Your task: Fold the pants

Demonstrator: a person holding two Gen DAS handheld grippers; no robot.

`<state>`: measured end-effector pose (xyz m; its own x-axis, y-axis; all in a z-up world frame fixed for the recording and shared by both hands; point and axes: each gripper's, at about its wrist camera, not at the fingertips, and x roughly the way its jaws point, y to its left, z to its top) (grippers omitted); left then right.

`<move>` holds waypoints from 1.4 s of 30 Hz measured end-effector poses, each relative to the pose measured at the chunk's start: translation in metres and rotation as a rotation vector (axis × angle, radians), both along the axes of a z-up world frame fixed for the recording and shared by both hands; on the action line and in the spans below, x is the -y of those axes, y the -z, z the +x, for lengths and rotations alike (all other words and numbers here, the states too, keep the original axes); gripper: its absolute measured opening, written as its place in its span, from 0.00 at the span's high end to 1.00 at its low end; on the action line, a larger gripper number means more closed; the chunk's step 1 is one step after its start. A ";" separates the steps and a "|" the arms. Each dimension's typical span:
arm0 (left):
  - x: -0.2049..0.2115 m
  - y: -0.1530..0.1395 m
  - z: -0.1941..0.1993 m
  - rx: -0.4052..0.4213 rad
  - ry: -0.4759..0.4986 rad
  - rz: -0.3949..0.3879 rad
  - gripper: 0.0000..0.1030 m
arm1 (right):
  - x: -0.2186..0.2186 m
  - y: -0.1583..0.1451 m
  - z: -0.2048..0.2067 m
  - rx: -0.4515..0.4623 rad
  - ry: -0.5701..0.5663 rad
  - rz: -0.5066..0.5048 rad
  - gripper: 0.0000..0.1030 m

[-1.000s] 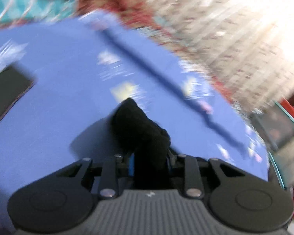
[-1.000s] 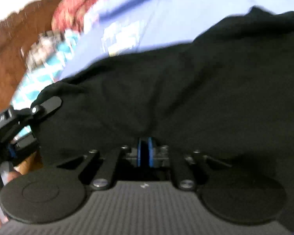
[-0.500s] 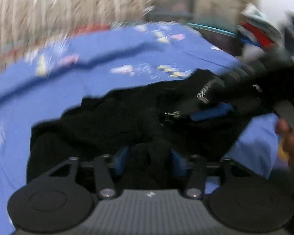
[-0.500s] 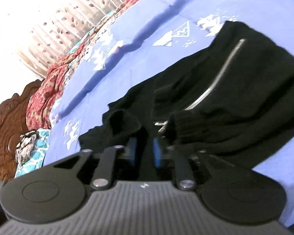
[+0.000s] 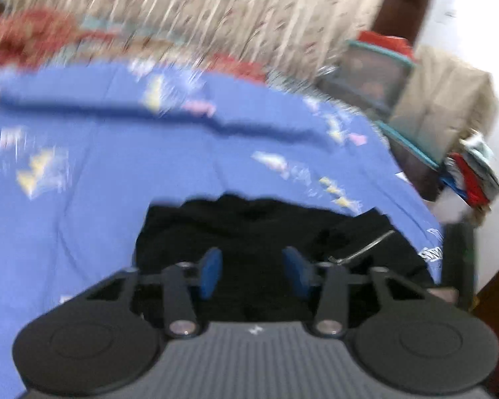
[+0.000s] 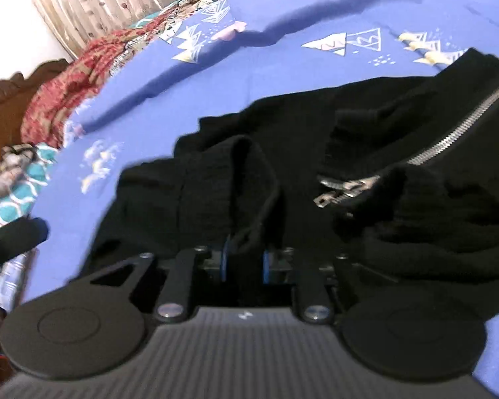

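Observation:
Black pants [image 5: 249, 226] with a silver zipper [image 6: 455, 133] lie bunched on a blue patterned bedsheet [image 5: 99, 173]. My left gripper [image 5: 252, 271] is open just above the pants, its blue pads apart and nothing between them. My right gripper [image 6: 244, 261] has its blue pads a little apart with a ribbed black cuff [image 6: 246, 183] of the pants lying between them. The zipper also shows in the left wrist view [image 5: 366, 247].
A patterned curtain [image 5: 216, 10] hangs behind the bed. A red patterned cloth [image 6: 66, 93] and a wooden headboard [image 6: 3, 99] lie at the bed's far end. Stacked boxes and clothes [image 5: 432, 116] stand beside the bed at the right.
My left gripper has opened and let go of the black fabric, and has drawn back. My right gripper's pads have spread, and the pants now lie bunched on the sheet.

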<state>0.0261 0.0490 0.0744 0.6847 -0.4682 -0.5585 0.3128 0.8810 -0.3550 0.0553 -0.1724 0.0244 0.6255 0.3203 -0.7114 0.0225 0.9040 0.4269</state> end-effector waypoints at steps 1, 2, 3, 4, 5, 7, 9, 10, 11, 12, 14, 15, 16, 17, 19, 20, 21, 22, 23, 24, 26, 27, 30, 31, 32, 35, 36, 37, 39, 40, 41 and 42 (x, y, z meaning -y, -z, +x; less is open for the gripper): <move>0.000 0.009 0.008 -0.044 -0.007 -0.004 0.80 | 0.003 0.003 -0.001 -0.001 0.017 -0.031 0.82; 0.000 0.019 0.010 -0.082 -0.016 0.007 0.82 | 0.008 0.006 -0.001 -0.007 0.021 -0.027 0.82; 0.002 0.029 0.012 -0.114 -0.022 0.029 0.83 | 0.014 0.010 -0.001 -0.019 0.026 -0.001 0.83; 0.010 0.039 0.016 -0.143 -0.020 0.071 0.82 | 0.018 0.010 0.000 -0.025 0.025 0.019 0.79; 0.014 0.048 0.020 -0.164 -0.025 0.129 0.80 | 0.021 0.006 0.001 -0.027 0.014 0.026 0.75; 0.023 0.060 0.025 -0.177 -0.049 0.243 0.81 | 0.032 -0.006 -0.003 -0.006 -0.001 0.039 0.63; 0.024 0.055 0.023 -0.171 -0.063 0.245 0.82 | 0.053 -0.021 -0.015 0.054 0.021 0.071 0.63; 0.020 0.050 0.019 -0.179 -0.066 0.219 0.80 | 0.069 -0.030 -0.023 0.085 0.040 0.082 0.63; 0.013 0.043 0.014 -0.173 -0.060 0.173 0.78 | 0.085 -0.039 -0.031 0.115 0.067 0.081 0.63; 0.007 0.037 0.008 -0.161 -0.055 0.136 0.73 | 0.102 -0.047 -0.039 0.147 0.104 0.070 0.62; -0.008 0.022 -0.009 -0.123 -0.058 0.076 0.64 | 0.141 -0.059 -0.057 0.209 0.178 0.050 0.51; -0.013 0.017 -0.015 -0.111 -0.061 0.050 0.63 | 0.160 -0.062 -0.065 0.230 0.227 0.042 0.40; -0.020 0.012 -0.021 -0.108 -0.060 0.014 0.63 | 0.180 -0.060 -0.073 0.243 0.281 0.040 0.31; -0.024 0.008 -0.023 -0.111 -0.062 -0.016 0.63 | 0.199 -0.058 -0.078 0.250 0.335 0.047 0.27; -0.028 0.001 -0.023 -0.125 -0.061 -0.090 0.65 | 0.232 -0.047 -0.084 0.230 0.453 0.084 0.24; -0.027 -0.002 -0.022 -0.130 -0.052 -0.123 0.65 | 0.244 -0.041 -0.084 0.216 0.493 0.113 0.24; -0.023 -0.004 -0.021 -0.133 -0.043 -0.142 0.65 | 0.252 -0.035 -0.084 0.207 0.515 0.142 0.24; -0.018 -0.007 -0.019 -0.138 -0.032 -0.151 0.65 | 0.257 -0.030 -0.083 0.197 0.529 0.159 0.24; -0.011 -0.008 -0.016 -0.143 -0.020 -0.152 0.65 | 0.261 -0.025 -0.083 0.189 0.531 0.165 0.24; 0.001 -0.009 -0.006 -0.148 -0.004 -0.154 0.65 | 0.257 -0.021 -0.076 0.182 0.525 0.164 0.24; 0.019 -0.016 0.002 -0.153 0.042 -0.167 0.64 | 0.251 -0.012 -0.068 0.165 0.488 0.157 0.24; 0.028 -0.020 0.007 -0.155 0.065 -0.168 0.62 | 0.247 -0.009 -0.064 0.152 0.473 0.151 0.24; 0.066 -0.036 0.021 -0.144 0.133 -0.134 0.56 | 0.243 0.001 -0.055 0.125 0.442 0.147 0.28; 0.081 -0.042 0.026 -0.138 0.156 -0.114 0.52 | 0.240 0.002 -0.055 0.111 0.430 0.158 0.53; 0.097 -0.048 0.032 -0.134 0.180 -0.094 0.48 | 0.239 0.003 -0.053 0.096 0.403 0.177 0.71; 0.147 -0.059 0.049 -0.133 0.228 -0.029 0.27 | 0.228 -0.007 -0.053 0.099 0.335 0.118 0.86; 0.164 -0.061 0.055 -0.126 0.250 -0.006 0.20 | 0.220 -0.014 -0.056 0.128 0.304 0.082 0.86; 0.182 -0.061 0.062 -0.125 0.271 0.020 0.17 | 0.212 -0.021 -0.059 0.159 0.274 0.042 0.86; 0.221 -0.060 0.073 -0.155 0.312 0.066 0.12 | 0.199 -0.032 -0.062 0.204 0.229 -0.024 0.86; 0.236 -0.058 0.077 -0.172 0.334 0.087 0.09 | 0.192 -0.036 -0.064 0.220 0.211 -0.054 0.86; 0.255 -0.054 0.081 -0.189 0.358 0.125 0.09 | 0.187 -0.038 -0.066 0.235 0.192 -0.082 0.86; 0.272 -0.050 0.083 -0.199 0.363 0.170 0.09 | 0.181 -0.041 -0.068 0.250 0.170 -0.109 0.86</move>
<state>0.1092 -0.2230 0.1243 0.3640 -0.5483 -0.7529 0.5528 0.7777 -0.2992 -0.0123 -0.3534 0.0650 0.8232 0.1261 -0.5535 0.0843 0.9370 0.3389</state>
